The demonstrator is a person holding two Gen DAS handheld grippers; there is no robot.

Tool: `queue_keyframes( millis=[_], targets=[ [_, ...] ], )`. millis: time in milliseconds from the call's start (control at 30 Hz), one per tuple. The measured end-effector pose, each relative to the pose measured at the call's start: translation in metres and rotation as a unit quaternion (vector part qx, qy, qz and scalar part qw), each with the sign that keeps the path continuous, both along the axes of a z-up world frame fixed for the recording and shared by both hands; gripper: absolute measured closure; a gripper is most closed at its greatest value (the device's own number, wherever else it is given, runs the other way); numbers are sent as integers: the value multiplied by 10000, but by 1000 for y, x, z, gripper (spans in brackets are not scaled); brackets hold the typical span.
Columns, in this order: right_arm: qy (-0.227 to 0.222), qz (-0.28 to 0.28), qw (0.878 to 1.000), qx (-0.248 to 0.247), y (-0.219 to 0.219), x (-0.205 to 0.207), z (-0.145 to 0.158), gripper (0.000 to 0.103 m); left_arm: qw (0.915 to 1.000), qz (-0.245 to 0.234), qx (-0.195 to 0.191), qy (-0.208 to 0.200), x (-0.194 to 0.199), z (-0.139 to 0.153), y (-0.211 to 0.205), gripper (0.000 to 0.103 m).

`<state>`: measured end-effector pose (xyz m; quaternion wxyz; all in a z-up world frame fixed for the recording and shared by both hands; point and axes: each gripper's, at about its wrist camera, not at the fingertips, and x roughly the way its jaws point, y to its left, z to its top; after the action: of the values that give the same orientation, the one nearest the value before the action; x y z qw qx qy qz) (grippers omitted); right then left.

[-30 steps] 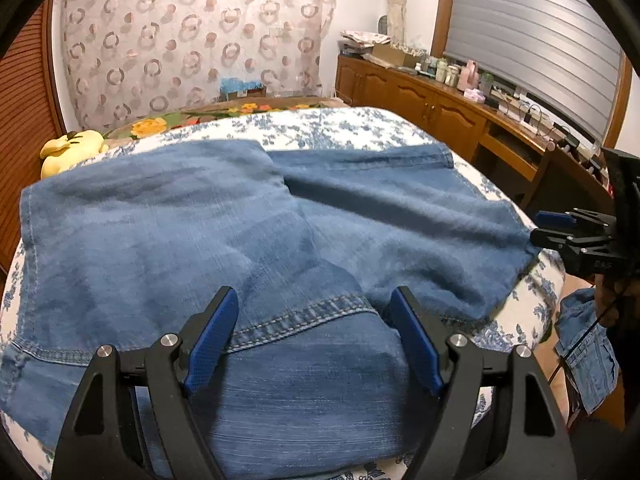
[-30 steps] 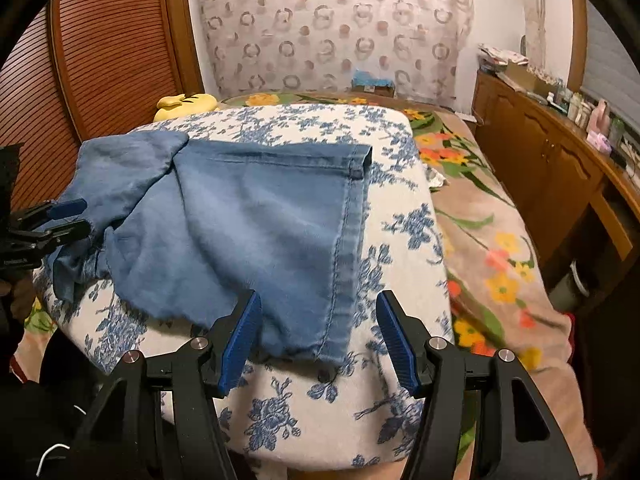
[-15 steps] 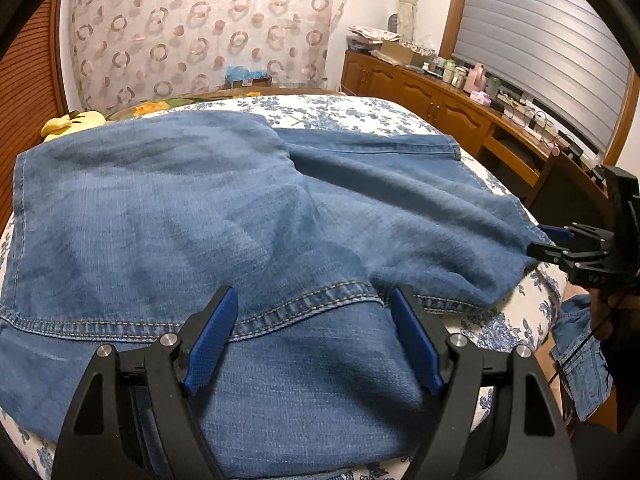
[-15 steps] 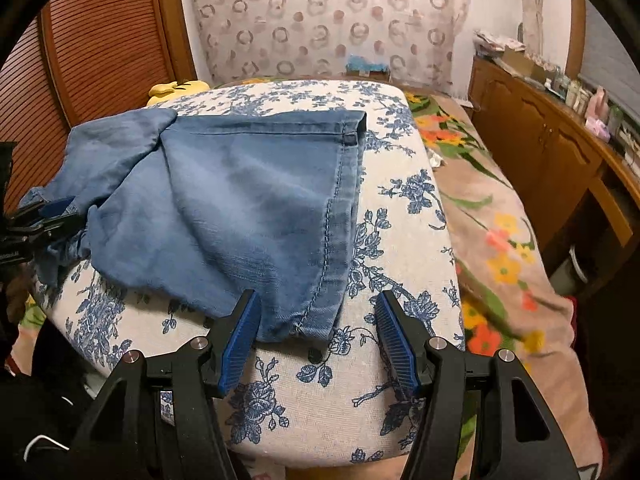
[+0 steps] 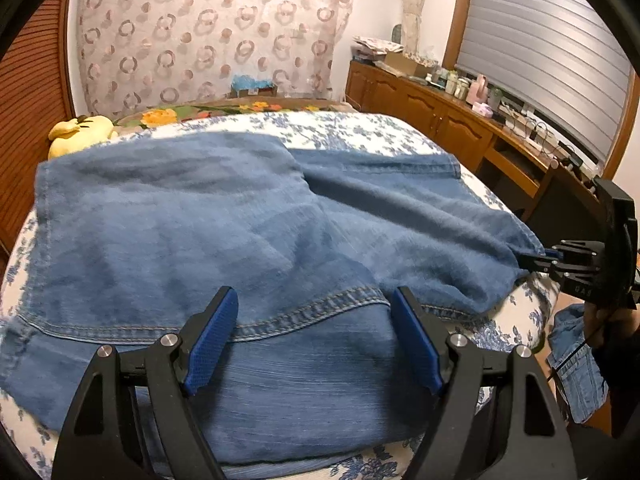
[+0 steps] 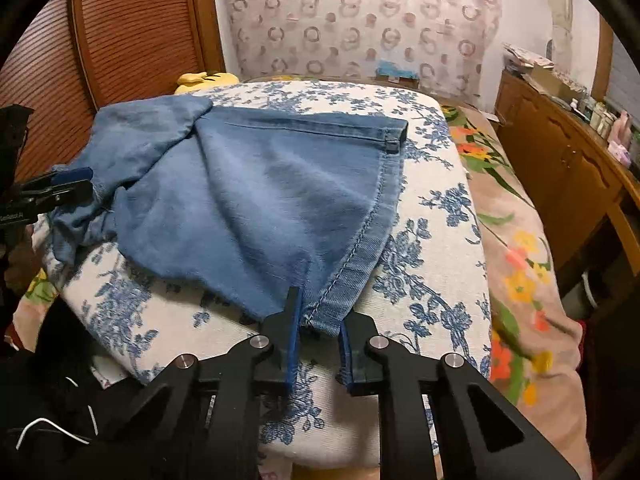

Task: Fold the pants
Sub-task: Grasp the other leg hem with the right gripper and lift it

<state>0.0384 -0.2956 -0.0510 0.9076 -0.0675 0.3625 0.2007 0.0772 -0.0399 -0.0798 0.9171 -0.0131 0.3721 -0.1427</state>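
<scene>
Nearest in the left wrist view, the left gripper (image 5: pixel 312 332) hovers with its blue-padded fingers (image 5: pixel 212 340) spread wide over the denim, grasping nothing. Under them lies the near part of the pants (image 5: pixel 208 232), a stitched seam running across between the pads. The pants are spread flat across the blue-flowered cushion (image 5: pixel 360 128), one leg reaching right toward the cushion's edge.

In the right wrist view, the right gripper (image 6: pixel 318 328) has its fingers (image 6: pixel 294 340) drawn close together around the near corner of the pants (image 6: pixel 280 208), at the stitched hem; they look clenched on the cloth, though a small gap shows between the pads. From the left wrist view, the same gripper (image 5: pixel 536 260) pinches the leg's far right corner.

Farther off, a yellow plush toy (image 5: pixel 80 134) sits just beyond the cushion, a wooden cabinet (image 5: pixel 432 116) runs along the right, and a circle-patterned curtain (image 5: pixel 208 36) hangs behind.
</scene>
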Motion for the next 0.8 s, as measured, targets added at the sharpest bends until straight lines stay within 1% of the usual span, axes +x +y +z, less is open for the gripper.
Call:
queue_keyframes(
  millis=[100, 200, 433, 567, 700, 800],
  targets=[
    [-237, 84, 9993, 269, -4, -3, 21, 88, 9999, 77, 14, -85, -2, 7, 7, 24],
    [-500, 209, 9979, 361, -1, -5, 44, 88, 9998, 153, 15, -139, -3, 11, 15, 24],
    [-1026, 636, 9913, 518, 28, -7, 91, 88, 9991, 340, -18, -264, -6, 19, 34, 24],
    [-1268, 957, 9857, 559, 53, -9, 109, 88, 9985, 463, 9, -300, -7, 23, 45, 24],
    [-1464, 1265, 9793, 594, 78, -7, 121, 88, 9977, 560, -95, -371, -10, 27, 54, 24],
    [-1462, 1476, 9758, 686, 96, 2, 122, 88, 9973, 619, -100, -384, -12, 28, 60, 24]
  ],
)
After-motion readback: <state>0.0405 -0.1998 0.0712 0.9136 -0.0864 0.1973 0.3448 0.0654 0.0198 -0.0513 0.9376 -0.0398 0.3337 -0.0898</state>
